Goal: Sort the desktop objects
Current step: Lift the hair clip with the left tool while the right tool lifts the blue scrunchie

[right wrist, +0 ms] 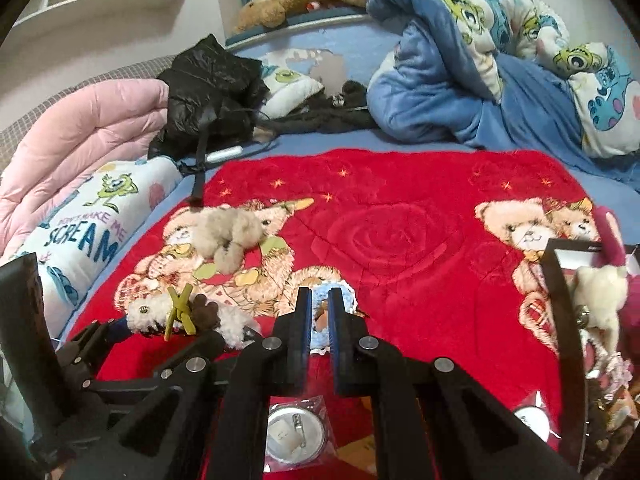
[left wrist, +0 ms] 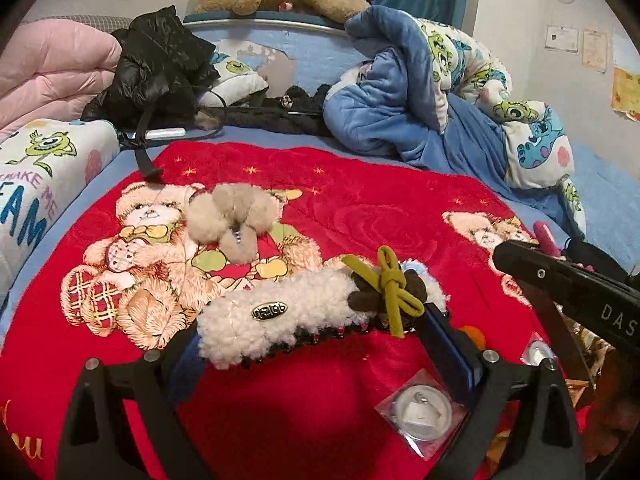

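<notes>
Clamping a fluffy white hair claw [left wrist: 280,316] lengthwise, the left gripper [left wrist: 320,344] holds firm — the right gripper [right wrist: 320,316] pinches a small blue-edged fuzzy item [right wrist: 320,320].

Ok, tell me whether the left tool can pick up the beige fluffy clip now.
Probably not: the left tool is clamped on the white fluffy clip, so its jaws are full. Nothing lies over the beige fluffy clip.

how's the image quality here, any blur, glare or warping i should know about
Left wrist: strong fisheye bend with dark corners; the fluffy hair clip is sharp, and a soft shadow falls on the red blanket below it. Right wrist: same warping; glare on the bagged badge, and the box at the right edge looks soft.
</notes>
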Motion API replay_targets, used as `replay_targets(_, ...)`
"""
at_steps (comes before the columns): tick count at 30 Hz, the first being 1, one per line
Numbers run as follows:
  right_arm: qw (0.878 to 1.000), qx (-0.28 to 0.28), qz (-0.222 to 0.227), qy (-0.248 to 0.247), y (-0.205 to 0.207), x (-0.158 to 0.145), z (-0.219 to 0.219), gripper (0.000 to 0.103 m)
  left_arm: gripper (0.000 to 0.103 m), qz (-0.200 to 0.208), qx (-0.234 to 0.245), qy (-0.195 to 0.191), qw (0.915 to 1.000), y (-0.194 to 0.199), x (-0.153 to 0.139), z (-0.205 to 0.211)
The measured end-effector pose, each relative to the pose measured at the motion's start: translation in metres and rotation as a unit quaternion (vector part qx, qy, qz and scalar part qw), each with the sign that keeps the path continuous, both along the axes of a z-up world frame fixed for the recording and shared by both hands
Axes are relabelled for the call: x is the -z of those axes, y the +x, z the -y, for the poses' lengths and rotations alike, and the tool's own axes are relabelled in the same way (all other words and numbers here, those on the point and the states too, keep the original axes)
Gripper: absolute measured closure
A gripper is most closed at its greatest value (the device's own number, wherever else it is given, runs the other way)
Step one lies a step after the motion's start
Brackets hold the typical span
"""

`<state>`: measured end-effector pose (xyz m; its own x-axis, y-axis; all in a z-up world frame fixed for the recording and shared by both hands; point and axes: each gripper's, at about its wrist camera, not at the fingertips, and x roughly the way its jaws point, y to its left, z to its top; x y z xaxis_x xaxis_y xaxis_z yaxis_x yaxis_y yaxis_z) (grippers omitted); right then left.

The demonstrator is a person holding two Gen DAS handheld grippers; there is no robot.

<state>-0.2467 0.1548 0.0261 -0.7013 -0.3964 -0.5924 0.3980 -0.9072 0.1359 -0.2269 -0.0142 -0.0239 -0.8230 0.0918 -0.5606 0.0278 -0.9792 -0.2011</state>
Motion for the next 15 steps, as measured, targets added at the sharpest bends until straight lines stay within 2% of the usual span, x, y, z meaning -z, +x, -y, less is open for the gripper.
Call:
replay_targets(3,1.0,0.006,-0.005,-0.004,0.007,-0.008,-0.008,0.095,0.006,-0.007,0.005,-0.003,1.0,0.007,-0.011,-0.009)
replay_targets(8,1.0,0.013,-0.009,-0.008,0.015,-0.016,-0.024,0.095,0.006,-0.02,0.003,-0.029,0.9994,0.016,-0.025,-0.022)
replay_targets(15,0.998,0.007,0.024,-0.053,0.002,0.001,-0.037,0.092,0.006,-0.012,-0.001,-0.036,0.9993,0.017,-0.02,-0.026)
